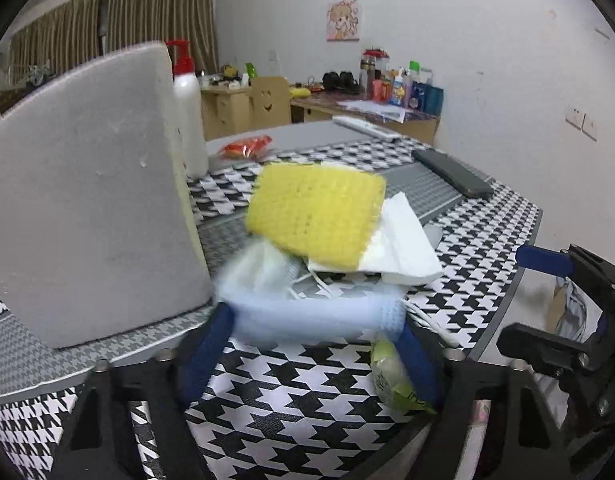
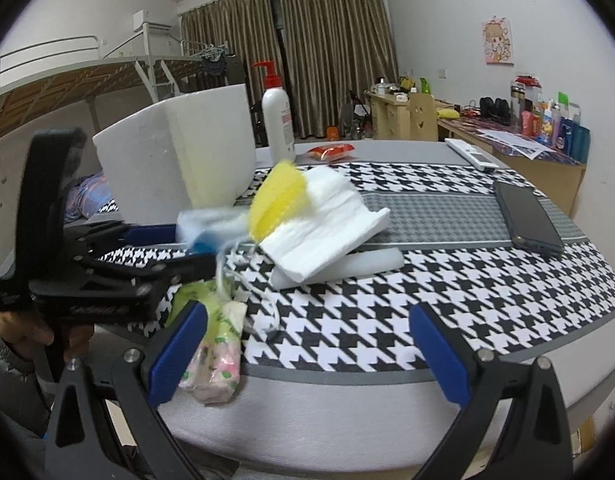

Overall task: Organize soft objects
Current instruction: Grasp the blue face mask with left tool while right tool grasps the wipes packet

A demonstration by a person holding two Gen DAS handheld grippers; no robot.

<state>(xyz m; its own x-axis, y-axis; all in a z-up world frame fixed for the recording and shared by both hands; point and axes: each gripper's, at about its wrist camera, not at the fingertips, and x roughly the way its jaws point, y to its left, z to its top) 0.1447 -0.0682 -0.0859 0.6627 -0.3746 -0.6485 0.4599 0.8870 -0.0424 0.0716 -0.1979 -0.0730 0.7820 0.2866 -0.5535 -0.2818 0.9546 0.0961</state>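
Note:
My left gripper (image 1: 315, 320) has its blue fingers closed on a pale blue face mask (image 1: 307, 316), blurred, just above the houndstooth table. Beyond it a yellow sponge (image 1: 315, 216) lies on a folded white tissue (image 1: 403, 236). In the right wrist view the left gripper (image 2: 195, 240) holds the mask (image 2: 211, 224) beside the sponge (image 2: 279, 200) and tissue (image 2: 327, 220), which rest on a white foam strip (image 2: 367, 264). My right gripper (image 2: 307, 344) is open and empty near the table's front edge. A tissue pack (image 2: 215, 344) lies by its left finger.
A large white foam box (image 1: 87, 200) stands at the left, a lotion pump bottle (image 1: 189, 108) behind it. A dark phone (image 1: 451, 172) lies at the right, a red snack packet (image 1: 247, 146) and a white remote (image 2: 471, 154) farther back. A cluttered desk stands behind.

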